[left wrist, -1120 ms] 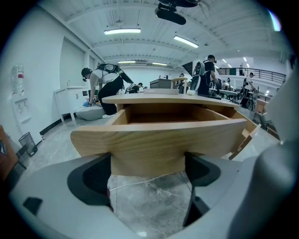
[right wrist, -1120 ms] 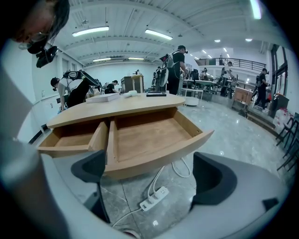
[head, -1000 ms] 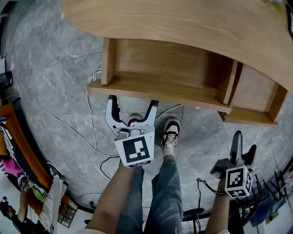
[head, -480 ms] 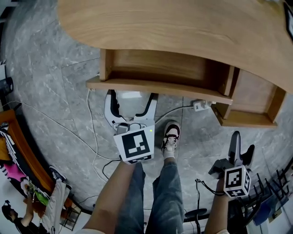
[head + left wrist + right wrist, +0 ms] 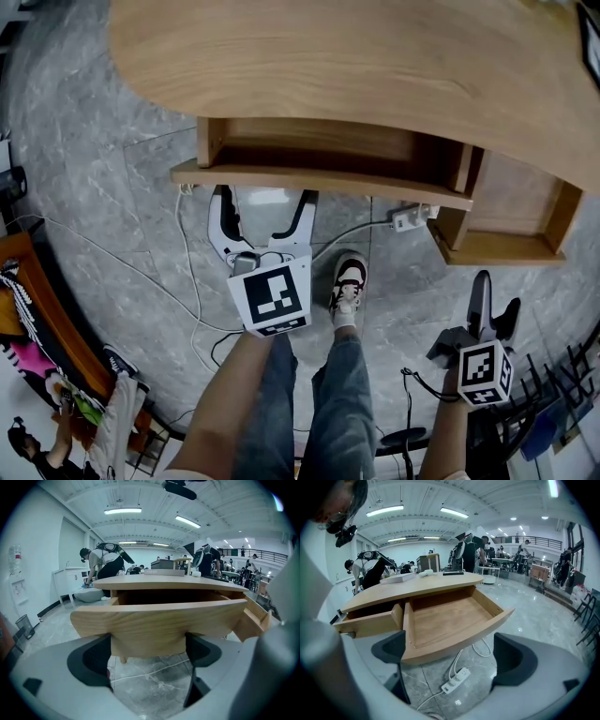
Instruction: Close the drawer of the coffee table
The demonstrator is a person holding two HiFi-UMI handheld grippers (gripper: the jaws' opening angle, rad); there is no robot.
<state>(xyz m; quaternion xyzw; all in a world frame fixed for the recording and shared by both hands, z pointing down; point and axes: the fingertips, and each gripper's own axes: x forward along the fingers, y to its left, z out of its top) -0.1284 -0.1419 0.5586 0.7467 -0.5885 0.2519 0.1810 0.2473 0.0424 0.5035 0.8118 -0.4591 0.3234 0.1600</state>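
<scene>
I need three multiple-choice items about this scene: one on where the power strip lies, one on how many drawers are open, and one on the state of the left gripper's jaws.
1. Where does the white power strip lie?
A) on the table top
B) on the grey floor near the drawers
C) between the right gripper's jaws

2. How many drawers of the coffee table stand open?
A) none
B) one
C) two

3. The jaws of the left gripper are:
A) shut on a cable
B) shut together
C) apart, facing the left drawer

Key:
1 B: it lies on the floor with its cable.
2 C: the left drawer and the right drawer both stick out.
3 C: the left gripper view shows the gap.
</scene>
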